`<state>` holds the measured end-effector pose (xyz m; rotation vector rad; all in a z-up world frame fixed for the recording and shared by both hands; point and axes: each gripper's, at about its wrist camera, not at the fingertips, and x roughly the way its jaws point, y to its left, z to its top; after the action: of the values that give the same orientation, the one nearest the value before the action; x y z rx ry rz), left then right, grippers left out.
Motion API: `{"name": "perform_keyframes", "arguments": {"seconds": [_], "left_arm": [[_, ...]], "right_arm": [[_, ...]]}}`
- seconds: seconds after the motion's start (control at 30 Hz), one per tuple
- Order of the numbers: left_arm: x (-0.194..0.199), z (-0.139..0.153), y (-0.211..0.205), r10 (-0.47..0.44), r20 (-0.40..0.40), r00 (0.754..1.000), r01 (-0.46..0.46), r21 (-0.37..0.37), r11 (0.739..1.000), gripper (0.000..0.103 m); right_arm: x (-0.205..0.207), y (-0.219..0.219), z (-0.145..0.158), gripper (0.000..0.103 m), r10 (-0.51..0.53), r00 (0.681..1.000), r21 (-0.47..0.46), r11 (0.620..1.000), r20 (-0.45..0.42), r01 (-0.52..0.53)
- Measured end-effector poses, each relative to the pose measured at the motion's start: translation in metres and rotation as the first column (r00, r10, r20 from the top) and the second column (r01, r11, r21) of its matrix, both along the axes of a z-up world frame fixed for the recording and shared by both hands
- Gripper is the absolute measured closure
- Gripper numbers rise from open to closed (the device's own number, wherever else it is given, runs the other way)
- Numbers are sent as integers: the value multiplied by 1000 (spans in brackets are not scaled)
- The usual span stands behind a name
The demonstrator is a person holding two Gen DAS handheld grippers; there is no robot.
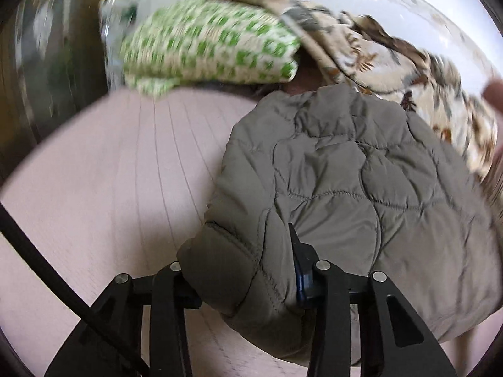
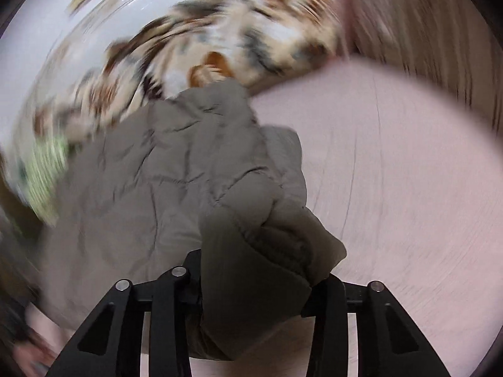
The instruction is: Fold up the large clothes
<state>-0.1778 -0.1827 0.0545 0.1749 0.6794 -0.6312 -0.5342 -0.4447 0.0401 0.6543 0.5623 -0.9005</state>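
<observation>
A grey-olive quilted jacket (image 1: 345,172) lies on a pale pink striped sheet (image 1: 110,172). My left gripper (image 1: 242,270) is shut on a padded edge of the jacket, which bulges between the black fingers and hides the left fingertip. In the right wrist view the same jacket (image 2: 157,172) spreads to the left, and my right gripper (image 2: 254,270) is shut on a bunched ribbed cuff or hem of it. The fingertips are hidden by the fabric. Both views are motion-blurred.
A green-and-cream checked pillow (image 1: 207,44) lies beyond the jacket. A cream blanket with a brown pattern (image 1: 393,56) is bunched behind it, also in the right wrist view (image 2: 220,40). The pink sheet (image 2: 393,172) extends right. A black cable (image 1: 47,270) crosses at lower left.
</observation>
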Motion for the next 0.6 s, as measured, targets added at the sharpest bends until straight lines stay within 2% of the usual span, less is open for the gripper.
{"name": "perform_keyframes", "arguments": {"seconds": [0.1, 0.2, 0.4, 0.5, 0.6], "left_arm": [[-7, 8, -2, -5, 72, 997, 4, 18, 1000, 65], [-15, 18, 2, -10, 146, 989, 7, 19, 1000, 65], [-38, 44, 7, -7, 308, 951, 11, -12, 1000, 66], [-45, 60, 14, -4, 330, 944, 21, -48, 999, 66], [-53, 74, 23, -9, 342, 940, 36, -72, 997, 66]], "right_arm": [[20, 19, 14, 64, 26, 985, -178, 982, -173, -57], [32, 34, 24, 65, 24, 960, -307, 945, -278, -113], [39, 62, 51, 66, -11, 938, -489, 855, -345, -170], [33, 72, 65, 66, -18, 943, -541, 822, -332, -175], [26, 84, 81, 66, -8, 950, -563, 807, -312, -178]]}}
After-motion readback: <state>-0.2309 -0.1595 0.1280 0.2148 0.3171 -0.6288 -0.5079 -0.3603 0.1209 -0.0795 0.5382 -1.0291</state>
